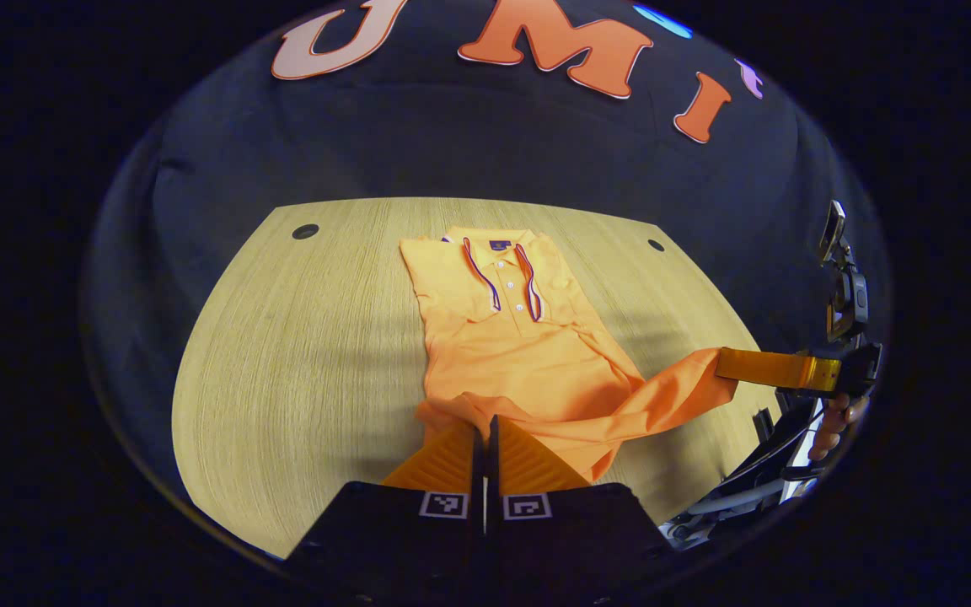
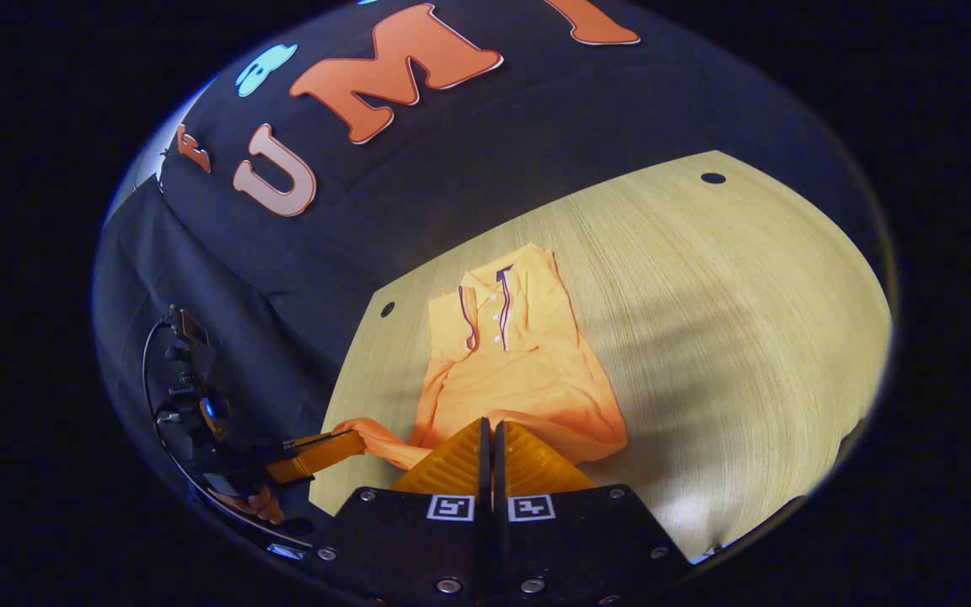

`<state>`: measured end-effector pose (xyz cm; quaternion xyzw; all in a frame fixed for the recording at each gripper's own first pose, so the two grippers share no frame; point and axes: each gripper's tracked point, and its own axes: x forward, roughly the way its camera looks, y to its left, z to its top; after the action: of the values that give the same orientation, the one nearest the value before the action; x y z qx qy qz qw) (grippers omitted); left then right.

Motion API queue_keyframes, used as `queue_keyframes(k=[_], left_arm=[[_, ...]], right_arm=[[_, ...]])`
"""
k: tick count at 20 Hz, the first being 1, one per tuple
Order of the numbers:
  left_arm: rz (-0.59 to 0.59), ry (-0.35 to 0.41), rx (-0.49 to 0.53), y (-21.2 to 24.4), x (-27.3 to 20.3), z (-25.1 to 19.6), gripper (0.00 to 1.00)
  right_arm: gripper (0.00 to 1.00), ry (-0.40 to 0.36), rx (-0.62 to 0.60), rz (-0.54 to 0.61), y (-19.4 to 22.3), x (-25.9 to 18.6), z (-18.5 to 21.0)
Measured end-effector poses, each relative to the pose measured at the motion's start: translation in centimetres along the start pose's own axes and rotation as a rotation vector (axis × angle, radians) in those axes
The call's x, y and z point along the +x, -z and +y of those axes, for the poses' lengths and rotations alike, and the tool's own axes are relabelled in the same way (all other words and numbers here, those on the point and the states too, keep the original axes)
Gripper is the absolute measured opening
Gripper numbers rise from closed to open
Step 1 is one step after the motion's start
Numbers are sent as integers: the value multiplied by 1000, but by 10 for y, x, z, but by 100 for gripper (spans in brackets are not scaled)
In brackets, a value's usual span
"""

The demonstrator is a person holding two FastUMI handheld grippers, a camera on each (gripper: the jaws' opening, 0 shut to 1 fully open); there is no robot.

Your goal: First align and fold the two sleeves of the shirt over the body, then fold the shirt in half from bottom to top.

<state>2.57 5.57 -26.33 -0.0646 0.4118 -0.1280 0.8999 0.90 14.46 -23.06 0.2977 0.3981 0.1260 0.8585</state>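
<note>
In the left gripper view, the left claw (image 1: 485, 430) is sitting at six o'clock with its two fingers pressed together, pinching the bottom hem of the orange shirt (image 1: 511, 346). From there the hem is stretching taut toward three o'clock, where the right claw (image 1: 726, 364) is clenching the other hem corner, lifted off the worktop (image 1: 300, 354); a person's hand (image 1: 835, 426) is gripping that tool's handle just below it.

In the right gripper view, the right claw (image 2: 488, 432) is showing at six o'clock, fingers closed together at the shirt's (image 2: 511, 362) near edge; whether fabric is sitting between them cannot be told here. At eight o'clock the left claw (image 2: 351, 443) is holding a pulled-out corner of the hem, with a hand (image 2: 258, 503) under it.

Beyond the claws, the shirt is lying face up along the middle of the wooden worktop (image 2: 747, 320), its striped collar (image 1: 498, 261) pointing to twelve o'clock and its sleeves already folded in over the body. Two dark round holes (image 1: 305, 231) are sitting in the worktop's far corners.
</note>
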Motion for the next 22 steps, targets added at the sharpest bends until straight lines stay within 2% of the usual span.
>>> queue_keyframes(k=[5, 12, 16, 22], left_arm=[[-43, 28, 23, -58, 26, 15, 1], [-54, 51, 32, -112, 63, 47, 1], [-55, 32, 3, -132, 77, 63, 1], [-74, -51, -8, -158, 104, 76, 1]], right_arm=[[0, 49, -11, -63, -48, 18, 3], [1, 134, -19, -109, -94, 55, 5], [1, 153, -19, -112, -109, 72, 0], [0, 151, -58, -83, -135, 114, -12]])
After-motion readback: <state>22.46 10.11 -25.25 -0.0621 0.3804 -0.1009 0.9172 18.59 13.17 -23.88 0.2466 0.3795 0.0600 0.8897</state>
